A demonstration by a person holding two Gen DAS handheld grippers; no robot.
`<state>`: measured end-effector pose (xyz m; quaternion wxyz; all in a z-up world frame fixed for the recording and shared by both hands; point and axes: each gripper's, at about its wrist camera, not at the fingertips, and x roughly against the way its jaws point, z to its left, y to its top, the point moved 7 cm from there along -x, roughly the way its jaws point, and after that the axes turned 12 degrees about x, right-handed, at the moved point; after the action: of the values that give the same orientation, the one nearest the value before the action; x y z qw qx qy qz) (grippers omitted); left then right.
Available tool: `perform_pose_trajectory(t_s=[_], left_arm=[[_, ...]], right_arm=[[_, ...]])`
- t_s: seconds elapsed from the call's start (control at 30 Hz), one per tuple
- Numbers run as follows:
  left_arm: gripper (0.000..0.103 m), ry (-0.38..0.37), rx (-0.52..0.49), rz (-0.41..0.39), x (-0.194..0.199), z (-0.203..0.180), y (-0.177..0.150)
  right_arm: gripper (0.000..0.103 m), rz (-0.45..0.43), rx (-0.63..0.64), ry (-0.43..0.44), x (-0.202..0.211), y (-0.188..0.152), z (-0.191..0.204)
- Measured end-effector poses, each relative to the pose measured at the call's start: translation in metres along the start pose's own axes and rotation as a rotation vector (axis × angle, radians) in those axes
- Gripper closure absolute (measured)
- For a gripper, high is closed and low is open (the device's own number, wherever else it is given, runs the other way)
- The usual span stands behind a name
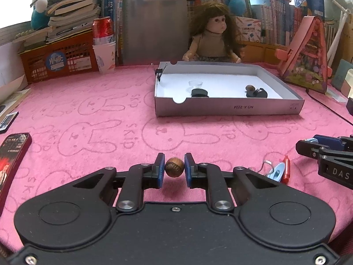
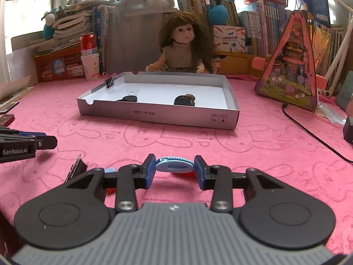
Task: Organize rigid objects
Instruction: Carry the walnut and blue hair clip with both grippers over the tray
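The left hand-held gripper (image 1: 174,170) pinches a round wooden bead (image 1: 174,167) just above the near bench (image 1: 110,114); it could roll free. The right hand-held gripper (image 2: 175,167) clamps a blue clip (image 2: 175,165), far from the box (image 2: 154,116).

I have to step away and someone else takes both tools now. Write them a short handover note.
Left tool: shut on the brown walnut, held just above the pink cloth.
Right tool: shut on the light blue clip.
Done: two dark pieces and a small clear piece already lie in the grey box.
Left: drop both held items in the box; a black binder clip remains on the cloth.
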<state>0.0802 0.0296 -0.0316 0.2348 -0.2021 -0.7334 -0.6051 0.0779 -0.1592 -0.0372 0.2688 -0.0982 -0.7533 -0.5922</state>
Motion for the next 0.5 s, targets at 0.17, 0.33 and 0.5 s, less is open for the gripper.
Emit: perform_pose_trajectory(t_s=[0.17,0.33,0.5], left_arm=[[0.086,-0.020,0.013,-0.002,-0.005,-0.005,0.013],[0.086,-0.035,0.022,-0.017,-0.011,-0.013,0.029],[0.086,-0.051,0.014,-0.023,-0.020,-0.022,0.045]], right_arm=[[0.060,0.011,-0.018,-0.008,-0.005,0.011,-0.010],[0.060,0.019,-0.039,-0.003,-0.011,0.023,-0.019],[0.060,0.024,-0.052,0.003,-0.019,0.034,-0.026]])
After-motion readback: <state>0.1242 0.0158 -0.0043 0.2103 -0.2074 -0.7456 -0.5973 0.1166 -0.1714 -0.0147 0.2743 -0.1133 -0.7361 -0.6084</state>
